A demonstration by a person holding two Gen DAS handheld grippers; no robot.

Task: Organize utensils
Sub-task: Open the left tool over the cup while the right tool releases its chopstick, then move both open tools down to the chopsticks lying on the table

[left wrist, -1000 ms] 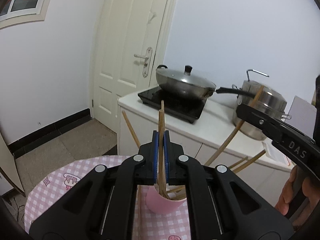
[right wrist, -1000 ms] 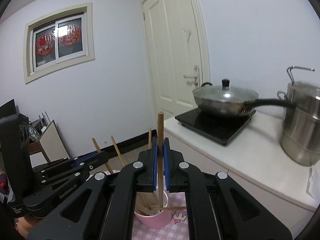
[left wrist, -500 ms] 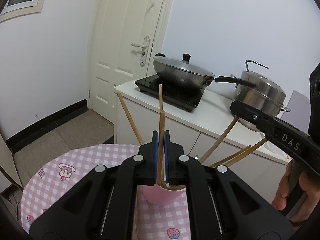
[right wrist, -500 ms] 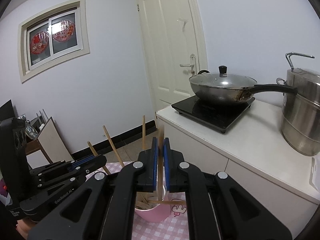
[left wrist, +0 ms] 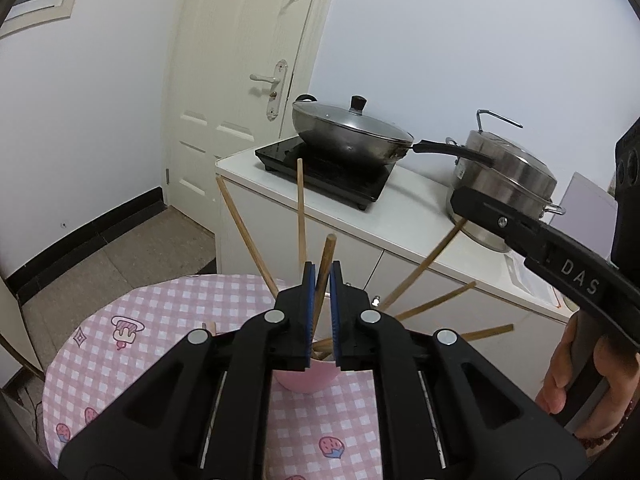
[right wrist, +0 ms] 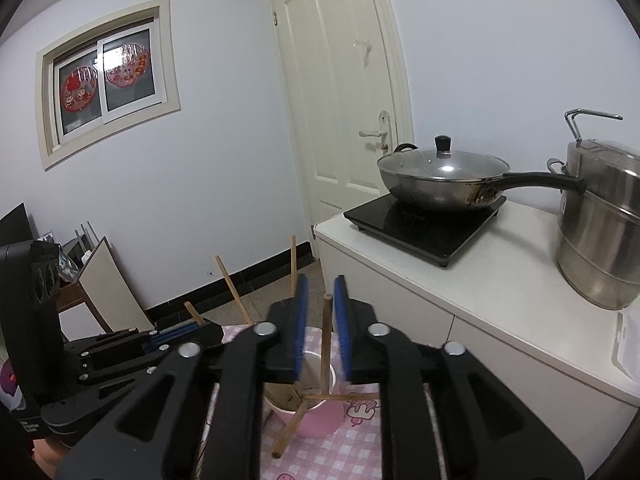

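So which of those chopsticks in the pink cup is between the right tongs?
The upright chopstick standing between the open right tongs; the others lean outward from the pink cup.

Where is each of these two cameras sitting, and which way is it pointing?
Left wrist view: rides on the left gripper, looking along its fingers over the pink cup toward the wok; the person's right hand shows.
Right wrist view: rides on the right gripper, open around a chopstick, facing the door; the left gripper appears alongside.
Both share cup, wok, steamer pot and pink checked tablecloth.
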